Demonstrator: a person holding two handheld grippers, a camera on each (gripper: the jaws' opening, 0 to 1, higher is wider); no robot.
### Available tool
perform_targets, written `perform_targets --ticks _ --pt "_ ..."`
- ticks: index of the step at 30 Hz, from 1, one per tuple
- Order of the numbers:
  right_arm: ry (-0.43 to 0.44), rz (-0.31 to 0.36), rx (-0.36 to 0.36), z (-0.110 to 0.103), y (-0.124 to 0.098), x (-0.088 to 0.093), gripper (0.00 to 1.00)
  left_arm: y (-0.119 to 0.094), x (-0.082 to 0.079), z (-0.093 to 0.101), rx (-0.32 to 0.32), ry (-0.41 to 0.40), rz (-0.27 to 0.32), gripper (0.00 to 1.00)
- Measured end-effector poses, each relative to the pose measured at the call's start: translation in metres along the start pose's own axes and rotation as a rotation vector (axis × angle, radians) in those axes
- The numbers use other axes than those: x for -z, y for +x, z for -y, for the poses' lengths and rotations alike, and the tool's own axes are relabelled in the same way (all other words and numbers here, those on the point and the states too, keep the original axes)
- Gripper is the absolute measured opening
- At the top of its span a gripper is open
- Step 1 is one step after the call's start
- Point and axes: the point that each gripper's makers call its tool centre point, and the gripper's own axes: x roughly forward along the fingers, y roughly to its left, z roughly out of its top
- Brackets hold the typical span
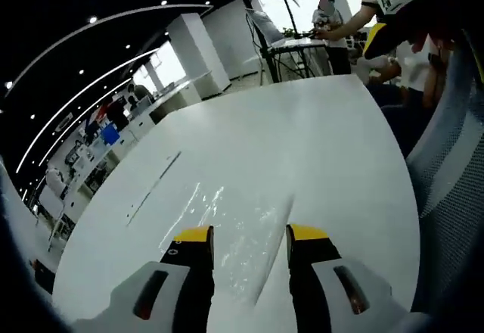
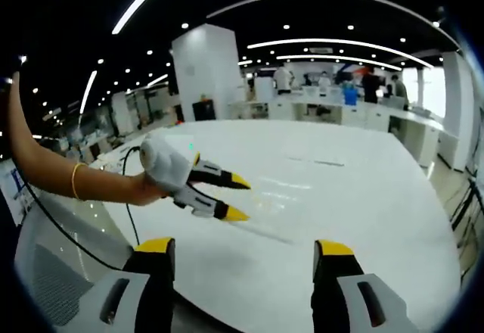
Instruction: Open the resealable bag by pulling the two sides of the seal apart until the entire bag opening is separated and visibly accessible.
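White bench, broad bare surface toward its far edge. Clear resealable bag lies flat on the bench near the near edge, hard to make out beyond glints; in the right gripper view its seal edge shows as a thin pale line.

Left gripper: fingers apart, yellow tips down at the bag, one on each side of a raised fold; touching or not, cannot tell. In the right gripper view the same gripper is held by a hand with a bangle on the wrist, cable trailing off the bench's edge.

Right gripper: fingers wide apart, holding nothing, near the bench's near edge, apart from the bag.

Mesh chair just beside the bench's right edge. People and a stand beyond the far corner. Counters well beyond the far edge.
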Motion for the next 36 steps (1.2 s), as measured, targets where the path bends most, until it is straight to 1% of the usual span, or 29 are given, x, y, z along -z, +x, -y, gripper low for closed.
perform_targets --ticks 1,4,5,6,8,11,14,17,19,21,22,23,24,25,26,28,30,32,34,36 --pt "-0.004 0.002 -0.001 -0.001 0.000 -0.001 0.73 -0.009 -0.001 -0.006 -0.027 -0.021 0.007 0.42" --pt "-0.014 0.007 -0.001 -0.001 -0.001 -0.002 0.73 -0.028 -0.008 -0.015 -0.058 -0.070 0.043 0.50" --pt "-0.015 0.009 -0.001 -0.002 -0.001 -0.002 0.73 -0.038 -0.013 -0.018 -0.069 -0.080 0.061 0.53" --pt "-0.015 0.011 -0.001 -0.001 -0.001 -0.003 0.73 -0.042 -0.014 -0.019 -0.072 -0.083 0.067 0.56" --pt "-0.021 0.019 0.002 -0.001 -0.002 -0.004 0.73 -0.064 -0.025 -0.025 -0.099 -0.090 0.107 0.62" --pt "-0.024 0.025 0.005 -0.001 -0.002 -0.005 0.73 -0.089 -0.035 -0.028 -0.119 -0.117 0.153 0.71" --pt "-0.028 0.031 0.009 0.000 -0.003 -0.006 0.74 -0.117 -0.046 -0.029 -0.142 -0.213 0.229 0.79" --pt "-0.028 0.035 0.008 -0.001 -0.003 -0.007 0.74 -0.141 -0.046 -0.029 -0.179 -0.280 0.274 0.87" --pt "-0.028 0.035 0.007 -0.002 -0.003 -0.006 0.74 -0.154 -0.041 -0.025 -0.197 -0.290 0.279 0.90" --pt "-0.029 0.032 0.005 -0.002 -0.002 -0.005 0.74 -0.165 -0.033 -0.020 -0.217 -0.290 0.268 0.93" --pt "-0.029 0.033 0.005 -0.002 -0.003 -0.006 0.74 -0.169 -0.030 -0.018 -0.219 -0.296 0.257 0.94" --pt "-0.030 0.034 0.003 -0.003 -0.003 -0.005 0.74 -0.174 -0.027 -0.014 -0.226 -0.305 0.259 0.95" --pt "-0.030 0.035 0.005 -0.003 -0.003 -0.005 0.74 -0.177 -0.024 -0.013 -0.232 -0.330 0.252 0.95" --pt "-0.028 0.033 0.005 -0.001 -0.003 -0.005 0.74 -0.182 -0.023 -0.009 -0.239 -0.352 0.265 0.96" --pt "-0.028 0.034 0.006 -0.001 -0.003 -0.005 0.74 -0.186 -0.022 -0.007 -0.243 -0.356 0.273 0.96" --pt "-0.024 0.038 0.006 -0.001 -0.003 -0.005 0.74 -0.188 -0.019 -0.004 -0.243 -0.363 0.269 0.97" --pt "-0.021 0.045 0.007 -0.001 -0.004 -0.006 0.74 -0.186 -0.016 0.000 -0.237 -0.368 0.256 0.98" --pt "-0.019 0.048 0.005 -0.001 -0.004 -0.006 0.74 -0.182 -0.016 -0.002 -0.236 -0.374 0.252 0.96" --pt "-0.021 0.052 0.010 0.000 -0.004 -0.007 0.74 -0.180 -0.020 -0.005 -0.239 -0.393 0.272 0.96" --pt "-0.013 0.057 0.025 0.003 -0.005 -0.007 0.74 -0.178 -0.022 -0.005 -0.236 -0.390 0.278 0.96"
